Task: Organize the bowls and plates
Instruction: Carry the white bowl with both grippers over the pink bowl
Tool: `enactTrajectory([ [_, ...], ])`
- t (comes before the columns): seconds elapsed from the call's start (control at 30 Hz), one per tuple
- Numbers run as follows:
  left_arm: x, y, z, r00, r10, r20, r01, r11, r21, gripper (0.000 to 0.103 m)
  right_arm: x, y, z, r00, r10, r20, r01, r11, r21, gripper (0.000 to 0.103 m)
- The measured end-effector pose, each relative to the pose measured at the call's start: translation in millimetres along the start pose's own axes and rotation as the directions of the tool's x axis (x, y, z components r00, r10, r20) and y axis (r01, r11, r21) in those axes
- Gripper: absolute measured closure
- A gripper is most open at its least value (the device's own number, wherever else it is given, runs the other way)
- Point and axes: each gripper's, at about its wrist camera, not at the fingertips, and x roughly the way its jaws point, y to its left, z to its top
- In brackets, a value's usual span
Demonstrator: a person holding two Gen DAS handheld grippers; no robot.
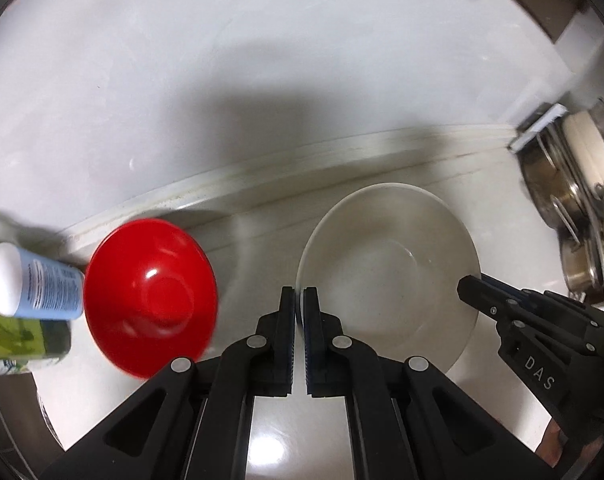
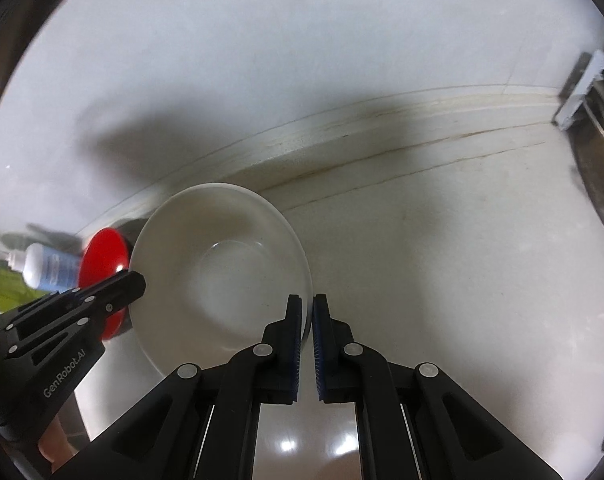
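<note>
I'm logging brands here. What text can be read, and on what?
"DAS": on the right gripper.
"GenRobot.AI": on the left gripper.
Blue bottle label: print too blurred to read.
Green pack: nothing readable.

There are two bowls on the counter: one white bowl (image 1: 389, 264) and one red bowl (image 1: 150, 296), side by side. Two black grippers are in view, the left gripper (image 1: 300, 292) and the right gripper (image 2: 306, 300), one at each side of the white bowl's rim. At the left edge stands one white-capped bottle with a blue label (image 1: 34, 280) beside one green-labelled container (image 1: 18, 332), and at the right edge a rack holds what look like two or three steel pots (image 1: 557, 200), though blur there makes that count unsure.
</note>
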Motion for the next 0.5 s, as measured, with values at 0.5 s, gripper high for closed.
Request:
enactTrajectory([
  [0.5, -60.8, -55.8, -67.4, 0.998, -0.053, 0.037, 0.050, 0.994, 0.093, 0.097, -65.5, -16.0, -70.0, 0.997, -0.045, 0.065, 0.042, 0.998, 0.036, 0.096],
])
